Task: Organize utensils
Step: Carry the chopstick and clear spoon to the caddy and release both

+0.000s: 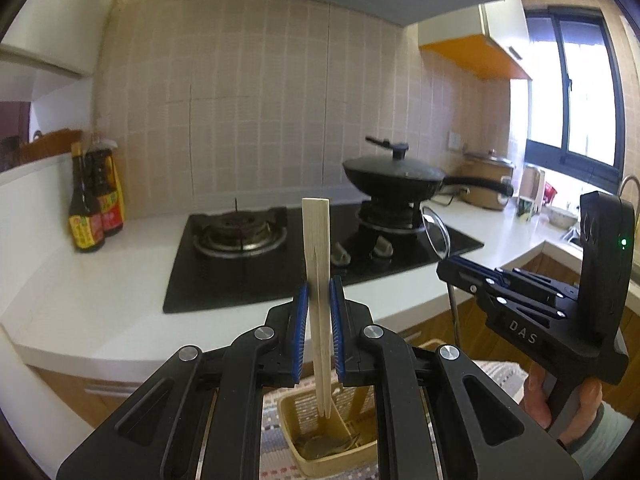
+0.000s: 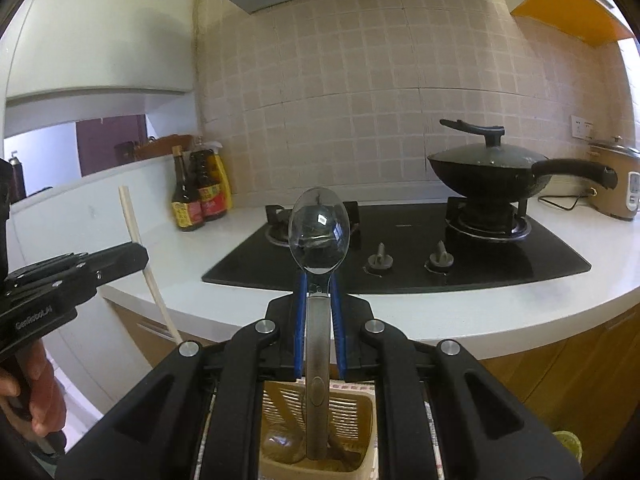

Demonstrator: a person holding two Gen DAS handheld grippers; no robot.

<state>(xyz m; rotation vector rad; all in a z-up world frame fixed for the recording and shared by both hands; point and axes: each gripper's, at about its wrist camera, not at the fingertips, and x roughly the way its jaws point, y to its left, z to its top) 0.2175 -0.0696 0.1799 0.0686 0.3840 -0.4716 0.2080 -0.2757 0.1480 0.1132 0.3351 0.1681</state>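
Observation:
My left gripper [image 1: 319, 292] is shut on a pair of pale wooden chopsticks [image 1: 317, 248] held upright, thin tips down over a beige slotted utensil basket [image 1: 352, 454] below. My right gripper [image 2: 319, 284] is shut on a metal spoon [image 2: 319, 228], bowl up, its handle hanging over the same basket [image 2: 356, 408]. The basket holds several utensils. In the left wrist view the right gripper [image 1: 448, 270] shows at right with the spoon [image 1: 436, 230]. In the right wrist view the left gripper [image 2: 138, 256] shows at left with the chopsticks [image 2: 140, 248].
A white counter [image 1: 100, 300] carries a black gas hob [image 1: 260, 264] with a lidded black wok [image 1: 394, 178] on the right burner. Two sauce bottles [image 1: 94, 200] stand at the left. A rice cooker [image 1: 486, 180] and cups sit toward the window. The basket stands on a woven mat [image 1: 276, 424].

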